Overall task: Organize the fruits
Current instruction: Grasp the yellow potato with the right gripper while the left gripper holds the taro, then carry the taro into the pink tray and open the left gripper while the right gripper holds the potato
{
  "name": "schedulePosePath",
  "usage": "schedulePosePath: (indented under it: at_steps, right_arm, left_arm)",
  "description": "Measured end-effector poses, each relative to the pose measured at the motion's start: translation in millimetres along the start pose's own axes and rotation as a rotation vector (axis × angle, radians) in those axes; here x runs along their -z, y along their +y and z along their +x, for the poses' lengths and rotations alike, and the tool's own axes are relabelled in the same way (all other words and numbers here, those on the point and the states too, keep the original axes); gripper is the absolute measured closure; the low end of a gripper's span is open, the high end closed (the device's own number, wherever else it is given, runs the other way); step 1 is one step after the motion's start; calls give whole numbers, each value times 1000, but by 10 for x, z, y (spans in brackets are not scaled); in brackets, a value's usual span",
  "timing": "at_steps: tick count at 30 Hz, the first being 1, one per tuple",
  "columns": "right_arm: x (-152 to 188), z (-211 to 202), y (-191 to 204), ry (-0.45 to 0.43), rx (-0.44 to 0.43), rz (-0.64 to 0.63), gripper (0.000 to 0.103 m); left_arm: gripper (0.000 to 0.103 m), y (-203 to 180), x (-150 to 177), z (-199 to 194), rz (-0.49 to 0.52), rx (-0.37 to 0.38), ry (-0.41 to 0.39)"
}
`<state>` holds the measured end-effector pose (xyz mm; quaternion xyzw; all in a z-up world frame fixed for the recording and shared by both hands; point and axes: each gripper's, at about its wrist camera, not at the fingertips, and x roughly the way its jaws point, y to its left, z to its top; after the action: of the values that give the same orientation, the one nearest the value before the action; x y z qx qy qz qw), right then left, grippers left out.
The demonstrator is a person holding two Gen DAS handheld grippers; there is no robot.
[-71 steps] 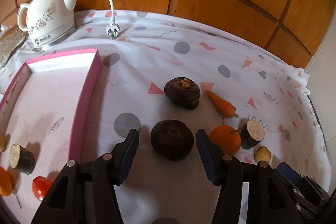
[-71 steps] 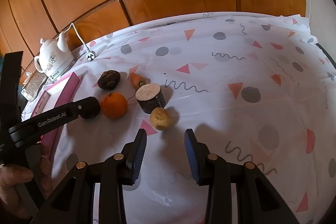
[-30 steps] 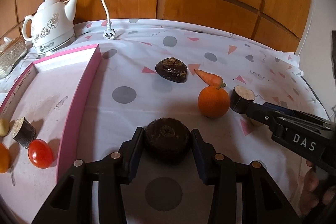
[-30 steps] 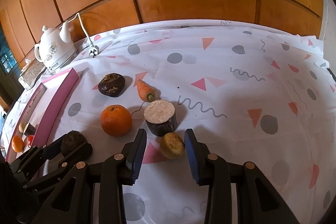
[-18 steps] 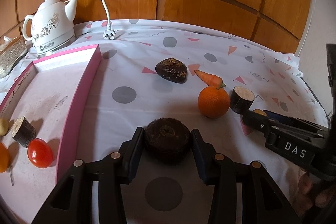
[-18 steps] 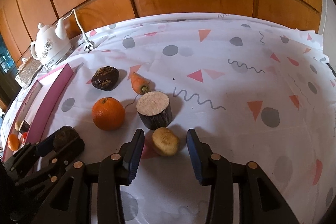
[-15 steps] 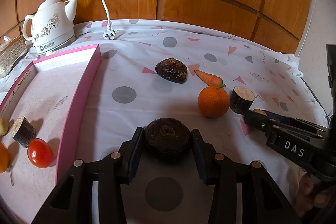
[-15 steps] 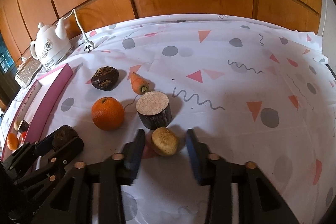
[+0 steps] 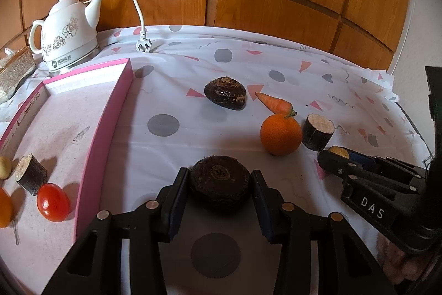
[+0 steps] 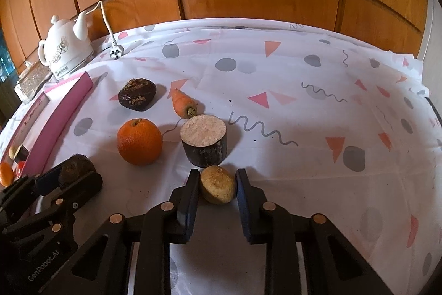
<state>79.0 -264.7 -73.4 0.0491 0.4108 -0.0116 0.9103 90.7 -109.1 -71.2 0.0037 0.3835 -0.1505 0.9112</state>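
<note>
Here both grippers grip at once. Left gripper (image 9: 220, 185) clamps a dark round root (image 9: 220, 183) by its sides, low over the tabletop (image 9: 193, 140), likely bound for the pink tray (image 9: 91, 156) to its left. Right gripper (image 10: 217, 184) pinches a small tan potato (image 10: 218, 185) just behind the cut stump (image 10: 204, 139); orange (image 10: 139, 141) and carrot (image 10: 183, 102) lie ahead-left, loose

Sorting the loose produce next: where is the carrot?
In the right wrist view the carrot lies on the tablecloth left of centre, between the dark root and the cut stump.
</note>
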Motion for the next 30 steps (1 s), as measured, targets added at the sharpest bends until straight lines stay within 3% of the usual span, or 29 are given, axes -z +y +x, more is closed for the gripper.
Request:
schedulePosePath:
  at_steps: [16,24,30]
  right_arm:
    - [18,-8,-9,-15,-1,-2,77]
    - [16,-10,-18,-16,-7,2,77]
    - [15,-10,-9,-14,3,-5,77]
  left_arm:
    - [58,-9,-16,-86,-6,10,4]
    - [58,54,-152,-466,-41,63,-32]
    - [58,372,-287,-675,-97,56,-23]
